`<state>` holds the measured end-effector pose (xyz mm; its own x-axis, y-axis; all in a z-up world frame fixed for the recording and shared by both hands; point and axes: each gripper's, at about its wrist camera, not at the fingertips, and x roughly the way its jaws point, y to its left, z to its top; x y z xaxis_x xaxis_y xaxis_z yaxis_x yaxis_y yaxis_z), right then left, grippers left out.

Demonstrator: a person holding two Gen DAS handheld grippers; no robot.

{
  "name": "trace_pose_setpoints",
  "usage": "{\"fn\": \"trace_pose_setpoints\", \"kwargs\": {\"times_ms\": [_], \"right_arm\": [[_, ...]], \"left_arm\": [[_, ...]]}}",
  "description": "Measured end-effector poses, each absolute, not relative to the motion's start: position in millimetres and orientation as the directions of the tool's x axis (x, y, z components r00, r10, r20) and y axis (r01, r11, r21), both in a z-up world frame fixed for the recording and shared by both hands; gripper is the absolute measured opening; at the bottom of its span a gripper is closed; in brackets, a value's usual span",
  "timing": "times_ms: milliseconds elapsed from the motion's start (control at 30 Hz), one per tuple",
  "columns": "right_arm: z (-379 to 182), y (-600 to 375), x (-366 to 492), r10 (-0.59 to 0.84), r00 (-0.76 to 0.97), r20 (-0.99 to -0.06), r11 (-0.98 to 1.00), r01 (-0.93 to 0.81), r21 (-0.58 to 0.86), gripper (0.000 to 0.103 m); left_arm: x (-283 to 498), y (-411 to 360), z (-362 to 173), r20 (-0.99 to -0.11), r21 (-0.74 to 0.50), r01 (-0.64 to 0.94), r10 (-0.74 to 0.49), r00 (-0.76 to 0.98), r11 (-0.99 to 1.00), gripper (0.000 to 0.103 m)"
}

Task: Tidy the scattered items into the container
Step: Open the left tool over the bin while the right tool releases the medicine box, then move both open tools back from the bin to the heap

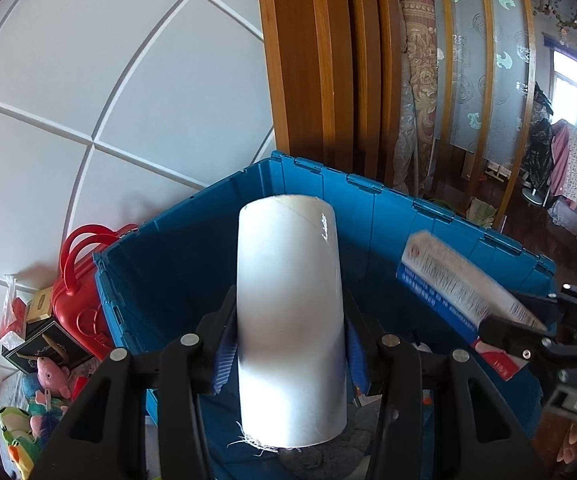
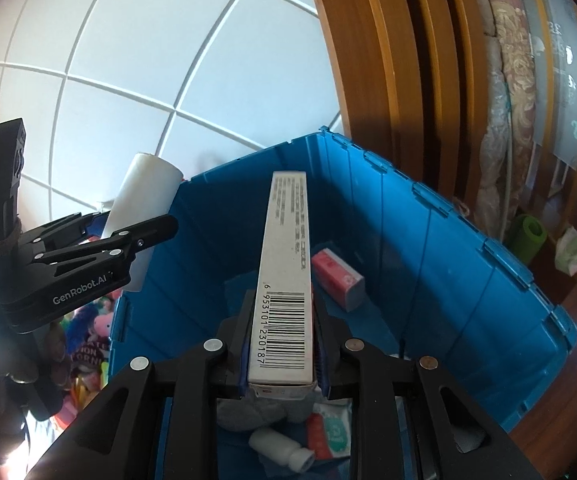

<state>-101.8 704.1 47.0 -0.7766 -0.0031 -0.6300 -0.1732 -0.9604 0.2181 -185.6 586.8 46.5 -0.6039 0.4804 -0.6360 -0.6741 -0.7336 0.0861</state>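
While both claws hang over it, one blue container (image 2: 468, 264) fills the lower part of each view, lid flaps hinged outward along the rim, interior open to the top. Count inside, right wrist view: one pink-and-grey packet (image 2: 338, 280) on the floor near the far right wall, one small white bottle (image 2: 280, 452) lying on its side near the bottom edge, one red-and-green sachet (image 2: 330, 430) just beside the bottle, and a grey cloth item (image 2: 248, 412) under the held box. The bin floor between the packet and the far corner shows bare blue – room there; the near end is crowded.

Outside the left rim: one red handbag (image 1: 78, 300), and a heap of soft toys (image 1: 48, 384), number not countable.

One white roll (image 1: 290, 316) – left claw (image 1: 288, 356) is clamped across its lower half, blue pads pressed to both sides. Long axis runs along the claw's fingers, free end aimed toward the far corner of the bin; frayed threads at the near end. In the right wrist view the roll sits over the left rim.

One long narrow carton (image 2: 284, 280), barcode face up – right claw (image 2: 282, 364) grips its near end, pads tight on both long sides. Long axis points forward over the bin interior, toward the far wall, clear of it.
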Motion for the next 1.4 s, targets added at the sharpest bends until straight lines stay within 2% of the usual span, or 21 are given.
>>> {"fn": "trace_pose_setpoints", "kwargs": {"times_ms": [33, 67, 100, 567, 933, 1400], "right_arm": [[47.5, 703.8, -100.8, 0.016, -0.779, -0.627, -0.961, -0.185, 0.204, 0.095], [48.6, 703.1, -98.3, 0.036, -0.787, -0.616, -0.962, -0.194, 0.191, 0.100], [49.0, 702.2, -96.3, 0.051, -0.791, -0.610, -0.964, -0.199, 0.178, 0.103], [55.0, 655.1, -96.2, 0.025, -0.795, -0.606, -0.972, -0.161, 0.171, 0.103], [67.4, 564.3, -99.9, -0.048, -0.772, -0.634, -0.992, -0.037, 0.120, 0.103], [87.5, 489.1, -74.4, -0.048, -0.760, -0.649, -0.996, -0.011, 0.087, 0.103]], "left_arm": [[-186.6, 585.9, 46.2, -0.634, 0.090, -0.662, 0.470, -0.615, -0.744, 0.088], [-186.5, 583.0, 46.8, -0.624, 0.095, -0.648, 0.462, -0.630, -0.756, 0.103], [-185.8, 580.8, 47.0, -0.618, 0.104, -0.639, 0.454, -0.642, -0.762, 0.103], [-189.4, 507.0, 48.2, -0.636, 0.079, -0.520, 0.359, -0.684, -0.851, 0.103], [-169.2, 407.5, 51.9, -0.644, 0.083, -0.376, 0.238, -0.727, -0.923, 0.103], [-126.9, 279.0, 56.4, -0.651, 0.047, -0.224, 0.140, -0.746, -0.973, 0.103]]}}
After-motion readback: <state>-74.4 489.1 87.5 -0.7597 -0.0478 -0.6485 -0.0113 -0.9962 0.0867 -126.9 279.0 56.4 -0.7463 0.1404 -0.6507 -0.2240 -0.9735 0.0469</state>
